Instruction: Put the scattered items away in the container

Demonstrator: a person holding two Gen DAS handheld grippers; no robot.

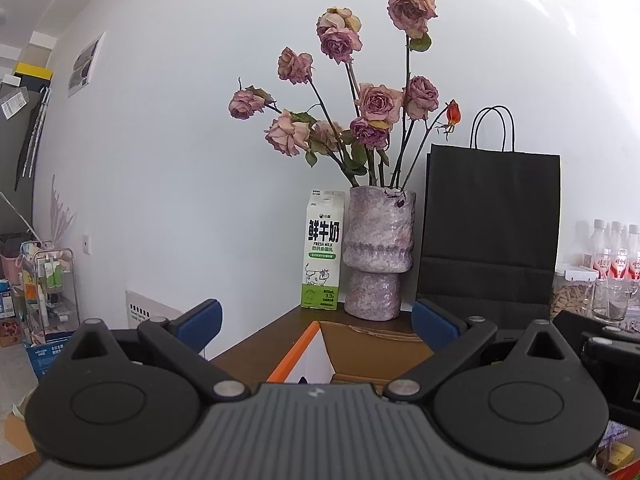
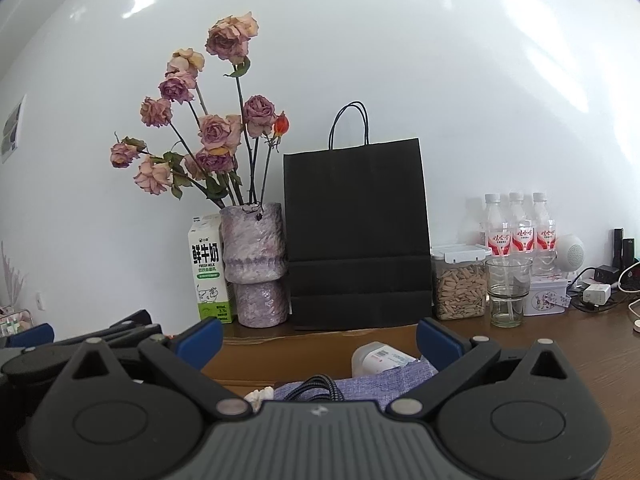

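- Both our claws, left claw (image 1: 316, 318) and right claw (image 2: 319, 340), are wide open with nothing gripped.
- Cardboard box (image 1: 360, 354) sits right under the left one on the bench (image 2: 560, 360).
- We'd dip the right claw onto the white bottle (image 2: 378, 358) beside the blue cloth (image 2: 360, 384) first, square on.

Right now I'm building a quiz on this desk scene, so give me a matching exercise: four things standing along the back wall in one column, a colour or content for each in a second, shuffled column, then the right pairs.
Things:
1. milk carton
2. vase
3. paper bag
4. clear jar

Descriptions:
A. plain black, with cord handles
B. mottled purple, holding dried roses
C. filled with pale seeds, white lid
D. white and green, with a cow drawing

Pairs: 1-D, 2-B, 3-A, 4-C
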